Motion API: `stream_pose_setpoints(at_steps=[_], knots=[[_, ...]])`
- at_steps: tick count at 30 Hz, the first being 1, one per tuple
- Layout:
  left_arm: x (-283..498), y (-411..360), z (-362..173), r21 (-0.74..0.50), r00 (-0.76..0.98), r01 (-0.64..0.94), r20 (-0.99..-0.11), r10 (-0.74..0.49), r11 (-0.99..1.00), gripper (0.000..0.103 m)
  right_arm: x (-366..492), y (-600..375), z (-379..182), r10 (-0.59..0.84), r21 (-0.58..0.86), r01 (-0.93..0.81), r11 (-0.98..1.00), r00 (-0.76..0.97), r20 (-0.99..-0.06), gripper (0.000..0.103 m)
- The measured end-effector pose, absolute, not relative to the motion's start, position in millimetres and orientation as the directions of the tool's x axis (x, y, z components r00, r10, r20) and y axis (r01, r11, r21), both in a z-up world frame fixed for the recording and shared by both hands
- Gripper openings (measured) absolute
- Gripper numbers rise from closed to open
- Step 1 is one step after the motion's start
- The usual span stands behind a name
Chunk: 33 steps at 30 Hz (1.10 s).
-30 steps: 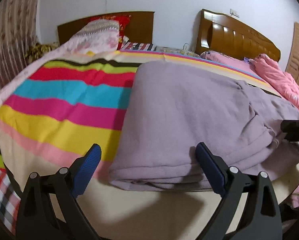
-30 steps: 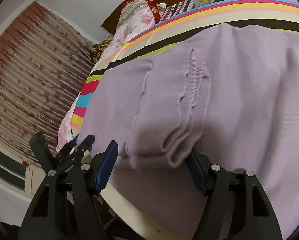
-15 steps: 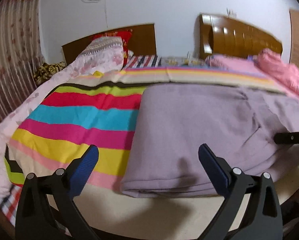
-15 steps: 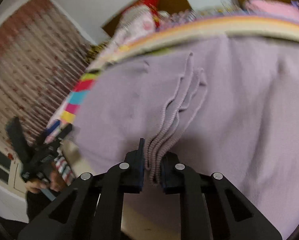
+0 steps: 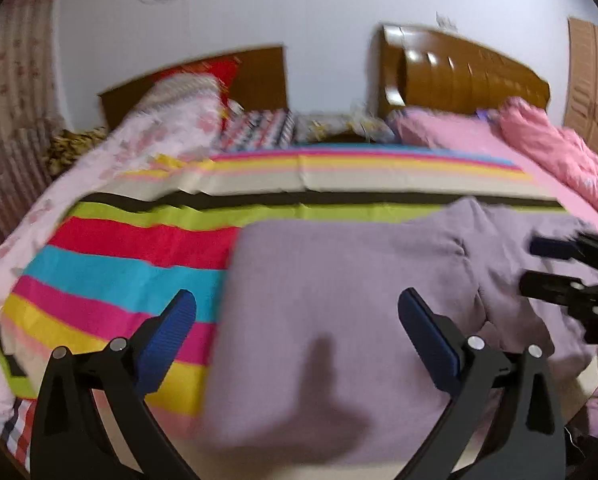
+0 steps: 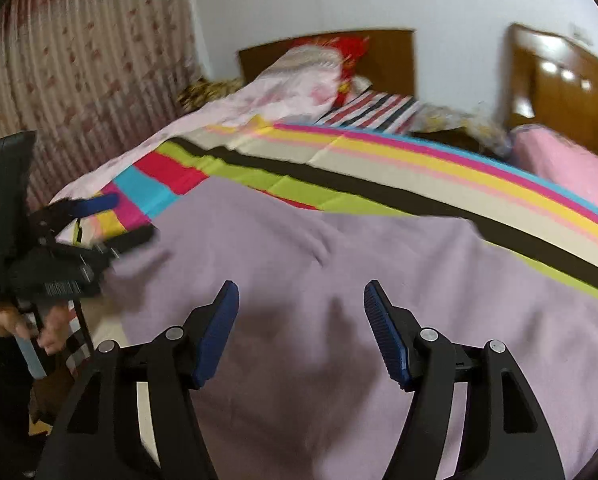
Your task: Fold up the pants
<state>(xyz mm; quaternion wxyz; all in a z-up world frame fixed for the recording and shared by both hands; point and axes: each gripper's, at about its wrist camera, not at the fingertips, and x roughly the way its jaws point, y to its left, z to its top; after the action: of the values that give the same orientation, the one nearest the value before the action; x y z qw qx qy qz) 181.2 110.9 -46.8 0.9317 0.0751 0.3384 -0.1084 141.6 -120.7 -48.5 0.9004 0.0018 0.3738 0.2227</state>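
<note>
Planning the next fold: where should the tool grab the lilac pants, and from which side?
Judging by the pose, take the lilac pants at the loose, rumpled end near the right tool, coming in level from the bed's near edge. That end bunches up off the striped sheet, giving fabric to pinch; the left part lies flat.

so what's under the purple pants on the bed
The purple pants lie on the rainbow-striped sheet, which shows past their left and far edges. A plain cream strip of the sheet shows at the near edge. Whatever lies beneath the folded fabric itself is covered.
</note>
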Motion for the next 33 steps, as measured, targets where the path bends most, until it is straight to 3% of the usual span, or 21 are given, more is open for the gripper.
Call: stream_pose_setpoints(at_steps=[3, 4, 9, 13, 15, 18, 21, 25, 29, 32, 33], knots=[[208.3, 98.0, -88.2, 0.105, 0.629, 0.247, -0.773, -0.077, 0.963, 0.101, 176.4, -111.4, -82.0, 0.350, 0.137, -0.403, 0.905, 0.523, -0.777, 0.065], [210.2, 100.1, -97.4, 0.091, 0.614, 0.252, -0.785, -0.086, 0.963, 0.102, 174.4, -115.4, -84.5, 0.370, 0.142, -0.415, 0.899, 0.545, -0.752, 0.065], [205.8, 113.1, -89.0, 0.016, 0.582, 0.242, -0.803, -0.132, 0.970, 0.101, 165.7, -124.4, -68.6, 0.331, 0.111, -0.392, 0.913, 0.554, -0.764, 0.070], [226.8, 113.0, -48.6, -0.161, 0.607, 0.259, -0.740, -0.290, 0.952, 0.101, 179.7, -118.9, -55.4, 0.349, 0.104, -0.410, 0.906, 0.585, -0.732, 0.070], [249.5, 101.8, -46.6, -0.120, 0.622, 0.253, -0.740, -0.257, 0.960, 0.101, 187.8, -112.4, -57.3, 0.352, 0.106, -0.416, 0.903, 0.577, -0.737, 0.070], [296.0, 87.4, -89.0, 0.006, 0.557, 0.215, -0.822, -0.117, 0.977, 0.102, 200.2, -108.3, -81.8, 0.303, 0.093, -0.383, 0.919, 0.535, -0.789, 0.072], [300.0, 91.1, -96.3, -0.003, 0.573, 0.212, -0.809, -0.127, 0.977, 0.102, 197.3, -115.9, -84.2, 0.319, 0.115, -0.372, 0.921, 0.552, -0.770, 0.072], [277.5, 93.6, -79.8, 0.068, 0.625, 0.164, -0.779, -0.051, 0.984, 0.101, 169.7, -117.3, -60.3, 0.316, 0.090, -0.371, 0.924, 0.611, -0.726, 0.073], [221.5, 94.5, -61.1, 0.102, 0.721, 0.172, -0.691, -0.055, 0.980, 0.101, 123.2, -94.6, -58.6, 0.366, 0.059, -0.469, 0.881, 0.598, -0.713, 0.083], [204.0, 95.5, -80.0, 0.137, 0.696, 0.174, -0.718, -0.024, 0.975, 0.101, 113.2, -84.3, -85.9, 0.318, 0.018, -0.482, 0.876, 0.549, -0.773, 0.087], [205.1, 96.0, -93.5, 0.148, 0.670, 0.179, -0.742, -0.010, 0.973, 0.102, 107.2, -86.2, -89.1, 0.319, 0.005, -0.479, 0.878, 0.576, -0.752, 0.087]])
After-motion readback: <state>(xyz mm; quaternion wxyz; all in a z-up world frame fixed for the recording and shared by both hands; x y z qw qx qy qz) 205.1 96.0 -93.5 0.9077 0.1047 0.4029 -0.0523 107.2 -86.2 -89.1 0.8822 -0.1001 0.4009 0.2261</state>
